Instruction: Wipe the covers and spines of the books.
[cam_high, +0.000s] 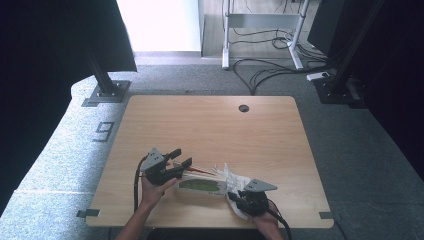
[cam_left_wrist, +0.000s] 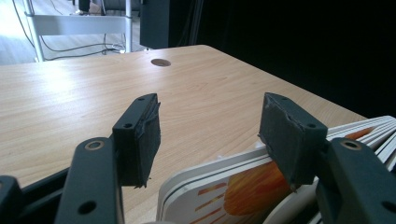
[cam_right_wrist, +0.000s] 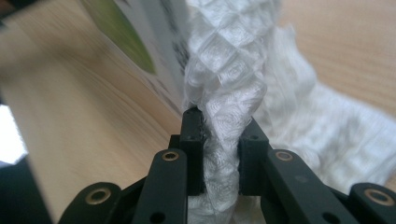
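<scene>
Cloth gripped at the right, booklet stack between my parted left fingers, near edge of the bench (cam_high: 215, 125).

My right gripper (cam_right_wrist: 219, 154) is clenched on a bunched white quilted cloth (cam_right_wrist: 229, 74), which rises from between its fingers and lies against the right end of the booklets (cam_high: 202, 184). My left gripper (cam_left_wrist: 210, 135) stands released, its fingers straddling the left end of the stack without pressing on it; one pad (cam_left_wrist: 289, 135) sits just at the upper page edge. The stack's long axis runs left to right between my two hands, so the left gripper is nearer its free end and would, I judge, need to close there. The covers show green and orange graphics; any print is too small to read.
</scene>
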